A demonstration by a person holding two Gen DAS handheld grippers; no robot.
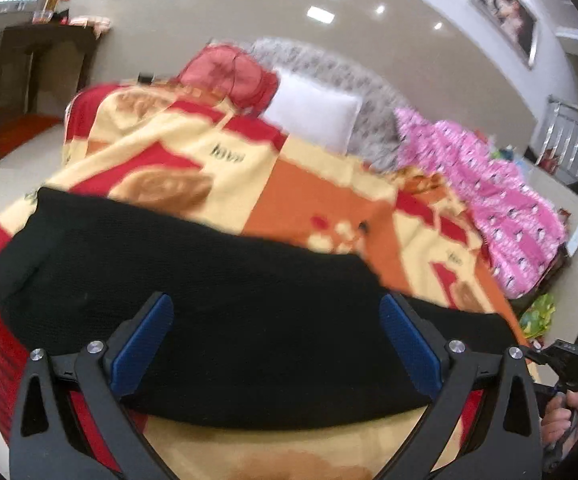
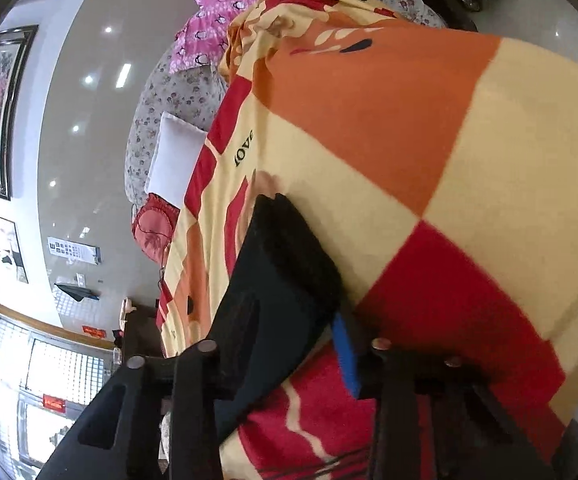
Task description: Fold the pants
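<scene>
Black pants [image 1: 209, 300] lie folded lengthwise in a long band across the near part of the bed, on a red, orange and cream blanket [image 1: 309, 184]. My left gripper [image 1: 277, 312] is open, its blue pads wide apart over the middle of the pants, touching nothing that I can see. In the right wrist view, tilted on its side, the pants [image 2: 285, 280] run away from the camera. My right gripper [image 2: 309, 320] has its jaws spread around the pants' near end; one blue pad [image 2: 347, 356] shows beside the cloth, the other is hidden by it.
A white pillow [image 1: 313, 112], a red cushion [image 1: 229, 72] and a pink patterned quilt [image 1: 489, 192] lie at the far side of the bed. A dark wooden cabinet [image 1: 33, 76] stands at the left. The right gripper and the hand holding it [image 1: 569, 380] show at the lower right.
</scene>
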